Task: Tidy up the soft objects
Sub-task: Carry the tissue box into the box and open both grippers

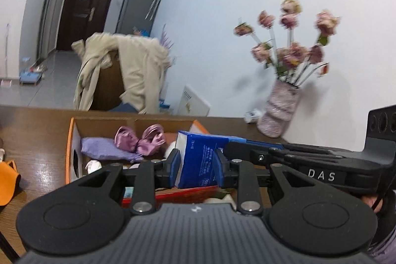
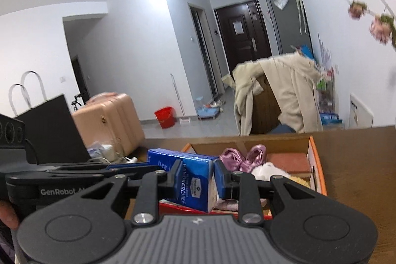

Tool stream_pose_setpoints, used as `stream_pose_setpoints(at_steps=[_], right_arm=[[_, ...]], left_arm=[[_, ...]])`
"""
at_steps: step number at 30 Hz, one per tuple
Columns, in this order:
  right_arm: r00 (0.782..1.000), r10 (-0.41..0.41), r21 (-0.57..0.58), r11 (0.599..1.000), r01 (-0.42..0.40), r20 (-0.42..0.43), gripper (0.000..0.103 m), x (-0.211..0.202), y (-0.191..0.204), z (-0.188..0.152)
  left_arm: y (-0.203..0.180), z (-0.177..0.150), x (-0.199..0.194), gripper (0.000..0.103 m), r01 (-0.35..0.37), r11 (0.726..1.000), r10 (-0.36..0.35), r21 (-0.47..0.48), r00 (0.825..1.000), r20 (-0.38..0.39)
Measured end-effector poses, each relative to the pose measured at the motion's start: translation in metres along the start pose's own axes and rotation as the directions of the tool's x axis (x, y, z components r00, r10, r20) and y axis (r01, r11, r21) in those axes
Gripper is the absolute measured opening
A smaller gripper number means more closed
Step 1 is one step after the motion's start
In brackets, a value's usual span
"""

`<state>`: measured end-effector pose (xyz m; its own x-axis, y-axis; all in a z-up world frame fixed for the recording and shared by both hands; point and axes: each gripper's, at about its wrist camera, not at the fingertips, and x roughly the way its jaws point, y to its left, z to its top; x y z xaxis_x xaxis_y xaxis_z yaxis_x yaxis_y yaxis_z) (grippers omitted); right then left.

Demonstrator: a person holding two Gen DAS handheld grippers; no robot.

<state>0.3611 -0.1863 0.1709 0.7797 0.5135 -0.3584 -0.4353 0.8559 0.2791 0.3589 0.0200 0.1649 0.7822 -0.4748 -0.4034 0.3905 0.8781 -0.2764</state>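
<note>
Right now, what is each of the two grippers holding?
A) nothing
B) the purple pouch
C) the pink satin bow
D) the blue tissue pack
D: the left gripper and the right gripper each clamp an end of the blue tissue pack, above the cardboard box where the pink satin bow lies.

Vase (image 1: pixel 279 113) of pink flowers (image 1: pixel 289 41) ahead-right of left claw, against wall. Coat (image 2: pixel 279 100) over chair beyond the table. Red bucket (image 2: pixel 164 116), pink suitcase (image 2: pixel 111 120) far left of right claw.
</note>
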Motion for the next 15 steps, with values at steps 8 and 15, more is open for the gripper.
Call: stream_pose_setpoints(at_steps=[8, 15], right_arm=[[0.993, -0.012, 0.052, 0.998, 0.018, -0.115, 0.026, 0.074, -0.04, -0.019], [0.974, 0.003, 0.104, 0.994, 0.022, -0.229, 0.029, 0.121, -0.07, -0.03]], left_arm=[[0.041, -0.007, 0.064, 0.029, -0.028, 0.998, 0.023, -0.06, 0.997, -0.08], [0.062, -0.02, 0.109, 0.029, -0.058, 0.993, 0.039, -0.099, 0.983, -0.179]])
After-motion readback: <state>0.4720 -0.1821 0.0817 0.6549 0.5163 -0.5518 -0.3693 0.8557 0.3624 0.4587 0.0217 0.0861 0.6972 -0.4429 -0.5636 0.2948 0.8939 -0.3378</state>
